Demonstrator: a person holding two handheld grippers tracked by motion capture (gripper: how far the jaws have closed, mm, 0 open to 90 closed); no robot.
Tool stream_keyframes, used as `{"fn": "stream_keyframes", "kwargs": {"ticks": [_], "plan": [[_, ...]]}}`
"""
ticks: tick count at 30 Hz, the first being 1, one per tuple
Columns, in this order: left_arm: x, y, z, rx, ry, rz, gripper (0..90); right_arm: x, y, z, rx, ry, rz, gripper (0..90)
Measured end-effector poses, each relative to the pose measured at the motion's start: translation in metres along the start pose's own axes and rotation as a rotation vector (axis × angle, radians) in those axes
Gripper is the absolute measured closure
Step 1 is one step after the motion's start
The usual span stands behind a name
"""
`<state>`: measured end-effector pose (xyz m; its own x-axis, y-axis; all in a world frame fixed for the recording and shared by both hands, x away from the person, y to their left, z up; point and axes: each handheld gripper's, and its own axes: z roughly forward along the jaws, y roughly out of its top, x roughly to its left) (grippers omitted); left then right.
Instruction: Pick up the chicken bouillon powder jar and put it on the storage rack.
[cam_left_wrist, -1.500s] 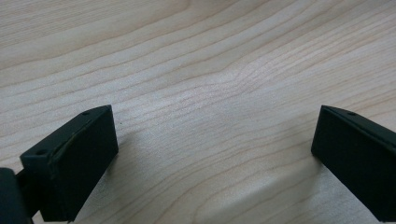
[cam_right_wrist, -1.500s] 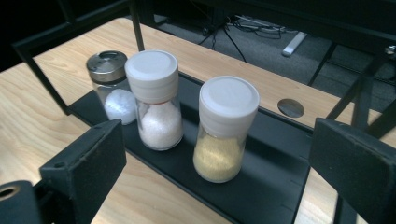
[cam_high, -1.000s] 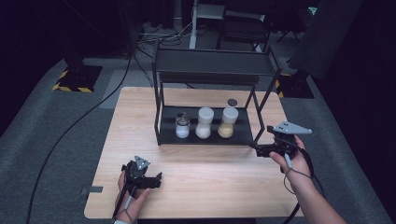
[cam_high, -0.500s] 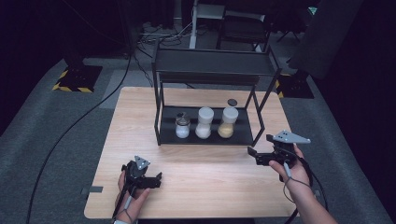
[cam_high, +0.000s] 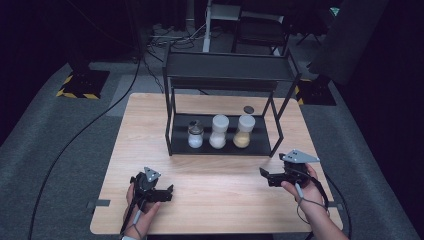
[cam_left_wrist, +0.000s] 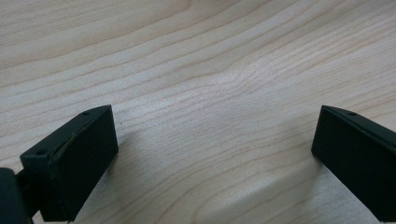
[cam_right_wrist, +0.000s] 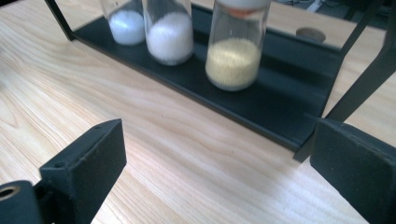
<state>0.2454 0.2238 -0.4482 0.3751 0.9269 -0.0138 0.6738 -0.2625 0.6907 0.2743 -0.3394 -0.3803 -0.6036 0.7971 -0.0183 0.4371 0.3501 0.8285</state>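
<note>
A black two-shelf rack (cam_high: 226, 71) stands at the back middle of the wooden table (cam_high: 145, 135). Its lower shelf (cam_right_wrist: 280, 109) carries three jars: a small dark-lidded jar of white grains (cam_high: 195, 136), a taller white-capped jar of white grains (cam_high: 219, 132) and a white-capped jar of yellow grains (cam_high: 243, 133). My right gripper (cam_high: 265, 176) hovers open in front of the rack's right end, jaws pointing left; the yellow jar (cam_right_wrist: 233, 60) lies ahead of it. My left gripper (cam_high: 169, 194) rests open near the front left of the table, with bare wood between its jaws (cam_left_wrist: 212, 158).
A small dark round disc (cam_high: 248, 109) lies on the table behind the rack's right side. Black cables run over the grey floor at left. Dark furniture stands behind the table. Bare wood spreads between the two grippers.
My right gripper has drawn back from the rack's right post toward the table's near edge and slightly left. The left gripper has stayed put.
</note>
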Motion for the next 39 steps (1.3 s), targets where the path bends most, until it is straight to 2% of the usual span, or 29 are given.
{"fn": "stream_keyframes", "kwargs": {"ticks": [7, 18, 25, 35, 39], "plan": [[0.0, 0.0, 0.0, 0.002, -0.001, 0.002, 0.4, -0.003, -0.017, 0.011, 0.026, 0.01, 0.023, 2.9], [0.0, 0.0, 0.0, 0.002, -0.001, 0.002, 0.4, -0.006, -0.037, 0.019, 0.061, -0.023, 0.051, 2.9], [0.0, 0.0, 0.0, 0.002, -0.001, 0.002, 0.4, -0.009, -0.047, 0.022, 0.07, -0.031, 0.072, 2.9], [0.0, 0.0, 0.0, 0.002, -0.001, 0.002, 0.4, -0.011, -0.059, 0.028, 0.105, -0.052, 0.07, 2.9], [0.0, 0.0, 0.0, 0.002, -0.001, 0.002, 0.4, -0.012, -0.063, 0.03, 0.108, -0.056, 0.083, 2.9]]}}
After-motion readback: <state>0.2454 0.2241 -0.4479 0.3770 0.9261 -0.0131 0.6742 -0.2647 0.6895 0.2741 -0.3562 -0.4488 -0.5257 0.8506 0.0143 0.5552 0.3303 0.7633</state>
